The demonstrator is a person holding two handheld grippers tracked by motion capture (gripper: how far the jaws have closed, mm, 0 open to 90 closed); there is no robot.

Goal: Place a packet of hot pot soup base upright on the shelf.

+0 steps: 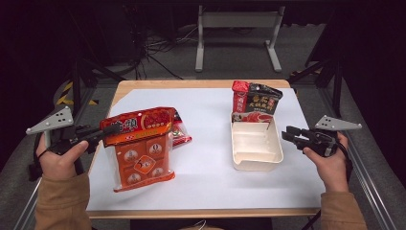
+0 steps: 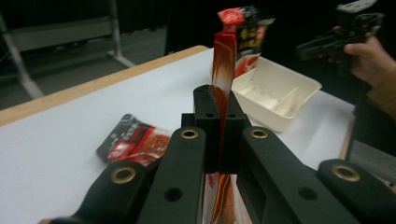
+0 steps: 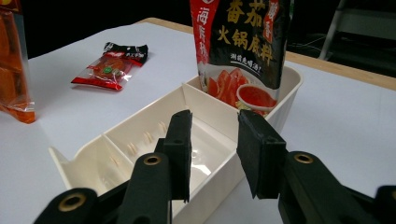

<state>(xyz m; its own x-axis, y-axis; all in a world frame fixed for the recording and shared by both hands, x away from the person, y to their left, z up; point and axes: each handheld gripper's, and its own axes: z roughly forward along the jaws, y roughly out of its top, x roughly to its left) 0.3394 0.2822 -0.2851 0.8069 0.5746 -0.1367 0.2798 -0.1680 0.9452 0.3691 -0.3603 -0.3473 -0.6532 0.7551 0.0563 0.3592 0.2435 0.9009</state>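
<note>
A big orange-red multi-pack bag (image 1: pixel 141 148) hangs tilted over the left side of the table. My left gripper (image 1: pixel 112 128) is shut on its top edge, and in the left gripper view that edge (image 2: pixel 223 70) stands thin between the pressed jaws of the gripper (image 2: pixel 219 100). A cream divided tray (image 1: pixel 256 158) lies at the right. A black and red sauce pouch (image 1: pixel 256 101) stands upright in its far compartment. My right gripper (image 1: pixel 287 134) hovers at the tray's right side. In its own view it (image 3: pixel 215 140) is open, with nothing between the jaws, above the tray wall (image 3: pixel 116 158) and facing the pouch (image 3: pixel 243 42).
A small red and black packet (image 1: pixel 181 134) lies flat on the white sheet (image 1: pixel 210 182) just behind the big bag. The sheet covers a wooden table (image 1: pixel 201 83). A grey metal frame (image 1: pixel 237 21) and cables stand on the floor beyond the far edge.
</note>
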